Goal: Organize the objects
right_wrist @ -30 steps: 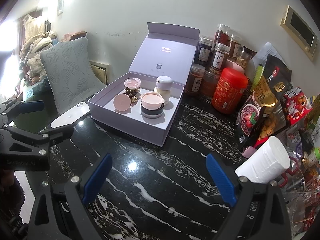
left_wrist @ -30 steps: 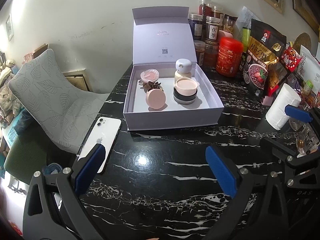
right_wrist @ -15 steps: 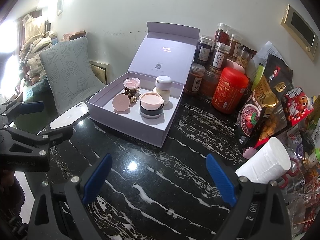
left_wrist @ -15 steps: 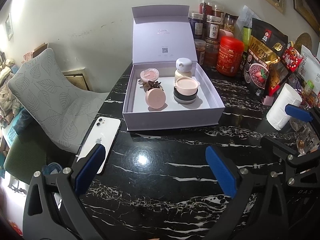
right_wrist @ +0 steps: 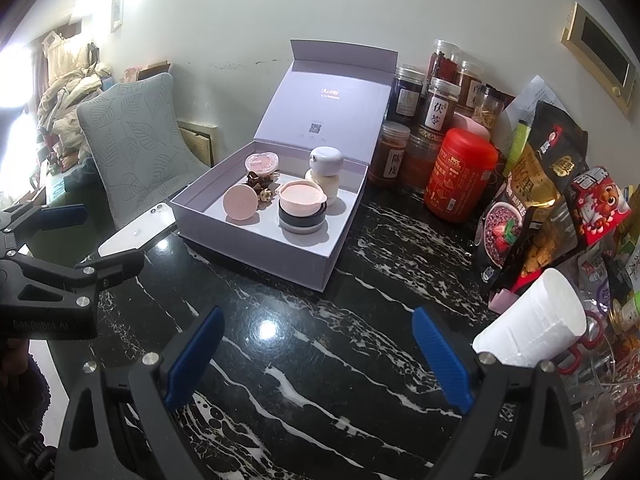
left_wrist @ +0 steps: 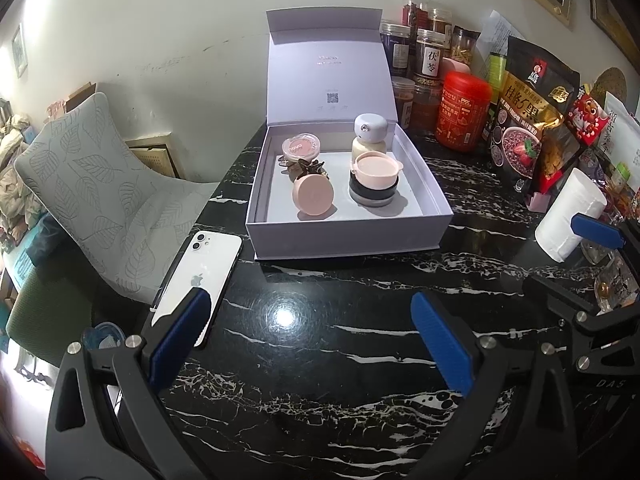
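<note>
Since the small pink items already sit inside the open box (left_wrist: 348, 224) at frame centre, your left tool (left_wrist: 310, 336) and right tool (right_wrist: 316, 350) hang released; closing the lid looks left.

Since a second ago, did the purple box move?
No. The purple box keeps its place beside the white phone and red jar; only the camera shifted slightly.

Each tool is a black plastic frame with triangular cut-outs and silver screw heads. The left tool (left_wrist: 310, 334) and the right tool (right_wrist: 318, 350) carry ribbed blue pads (left_wrist: 440, 344) on their fingers; faint embossed lettering marks the black bodies.
</note>
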Motion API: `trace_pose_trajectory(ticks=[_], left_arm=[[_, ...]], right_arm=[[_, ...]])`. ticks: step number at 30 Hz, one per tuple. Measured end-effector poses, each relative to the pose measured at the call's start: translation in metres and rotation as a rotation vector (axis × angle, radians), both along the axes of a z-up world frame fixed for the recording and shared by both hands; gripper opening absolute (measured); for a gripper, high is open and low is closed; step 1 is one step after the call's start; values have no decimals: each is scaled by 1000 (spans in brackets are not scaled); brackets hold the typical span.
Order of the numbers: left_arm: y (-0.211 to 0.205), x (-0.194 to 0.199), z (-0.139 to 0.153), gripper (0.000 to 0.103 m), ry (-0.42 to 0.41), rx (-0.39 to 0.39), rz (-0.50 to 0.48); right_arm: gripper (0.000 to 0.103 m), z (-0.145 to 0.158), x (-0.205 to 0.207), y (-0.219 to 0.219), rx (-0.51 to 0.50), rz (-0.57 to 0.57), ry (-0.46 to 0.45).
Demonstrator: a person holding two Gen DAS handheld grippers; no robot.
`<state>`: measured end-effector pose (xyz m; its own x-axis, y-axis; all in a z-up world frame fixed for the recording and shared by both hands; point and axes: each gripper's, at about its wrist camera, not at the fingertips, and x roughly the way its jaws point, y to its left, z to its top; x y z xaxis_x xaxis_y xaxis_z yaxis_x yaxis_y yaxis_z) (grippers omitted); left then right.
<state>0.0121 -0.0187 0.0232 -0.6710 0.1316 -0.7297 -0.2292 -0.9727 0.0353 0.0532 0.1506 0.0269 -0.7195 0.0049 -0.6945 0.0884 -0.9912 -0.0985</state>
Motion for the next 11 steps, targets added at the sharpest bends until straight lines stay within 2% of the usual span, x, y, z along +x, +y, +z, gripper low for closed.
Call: trace_pose_trajectory(ticks=[11], left_arm=[[4, 1, -3, 101, -5, -1, -9]], right_arm=[[96, -6, 0, 4, -11, -11, -14]])
